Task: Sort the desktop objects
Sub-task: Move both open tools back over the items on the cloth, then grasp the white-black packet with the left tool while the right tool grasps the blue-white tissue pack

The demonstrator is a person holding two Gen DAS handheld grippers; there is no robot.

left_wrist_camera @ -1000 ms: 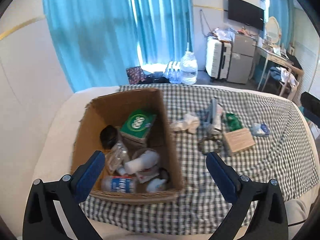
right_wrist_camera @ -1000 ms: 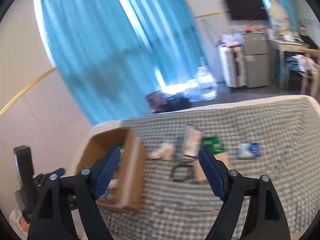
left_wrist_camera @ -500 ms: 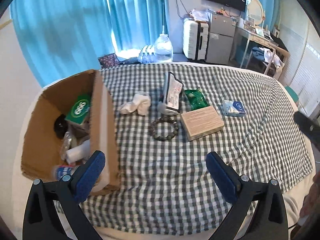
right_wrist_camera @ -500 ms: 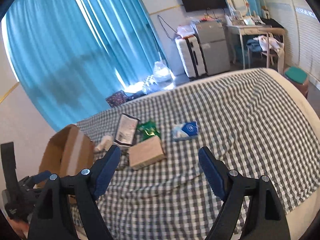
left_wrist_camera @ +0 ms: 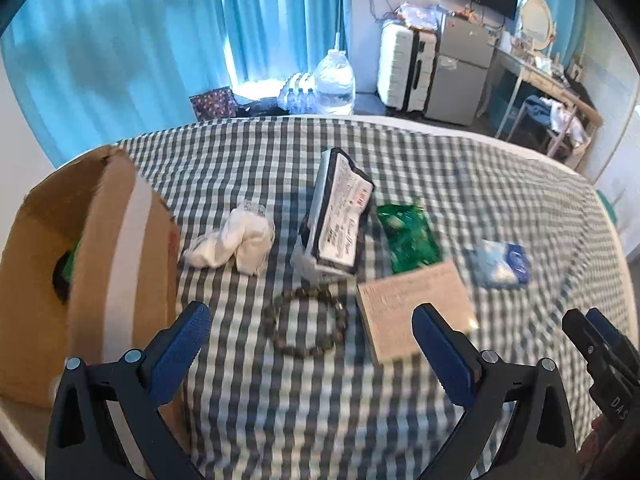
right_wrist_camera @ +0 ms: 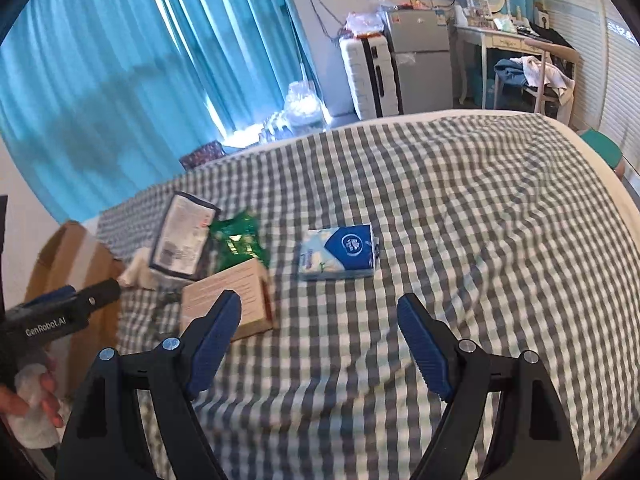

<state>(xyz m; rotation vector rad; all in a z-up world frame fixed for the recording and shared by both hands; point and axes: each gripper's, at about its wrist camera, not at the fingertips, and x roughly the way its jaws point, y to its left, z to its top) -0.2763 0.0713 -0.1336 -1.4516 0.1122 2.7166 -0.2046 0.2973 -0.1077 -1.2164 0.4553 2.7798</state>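
Sort looks partly done, judging from the layout: the cardboard box [left_wrist_camera: 92, 264] at the left edge of the checked cloth [left_wrist_camera: 320, 400] already has something in it, since a green item and a dark round one show through its open side in the left view, though what they are is too hidden to tell. Six things are left out on the cloth: a white sock bundle [left_wrist_camera: 236, 242], a black-edged pouch with a white label [left_wrist_camera: 340, 216] propped up on its edge, a green foil packet [left_wrist_camera: 406, 236] just right of it, a bead bracelet [left_wrist_camera: 308, 320] lying flat in front of the pouch, a tan flat carton [left_wrist_camera: 416, 308] beside the bracelet, and a blue-white tissue pack [right_wrist_camera: 338, 254] set apart to the right. Whether the surface is a table or a bed is unclear. The left claw [left_wrist_camera: 306, 352] is spread wide and empty, hanging over the bracelet. The right claw [right_wrist_camera: 320, 340] is also spread wide with nothing in it, lined up in front of the tissue pack. Nothing is gripped yet, so both look like fresh approaches. View differences: the left view gives the box interior, the sock bundle in full and the whole bracelet; in the right view the bracelet is mostly hidden behind the carton and the box shows only its outer wall. The right view gives a sharp tissue pack, the bare right half of the cloth, and the person's hand [right_wrist_camera: 28, 404] wrapped around the left handle.
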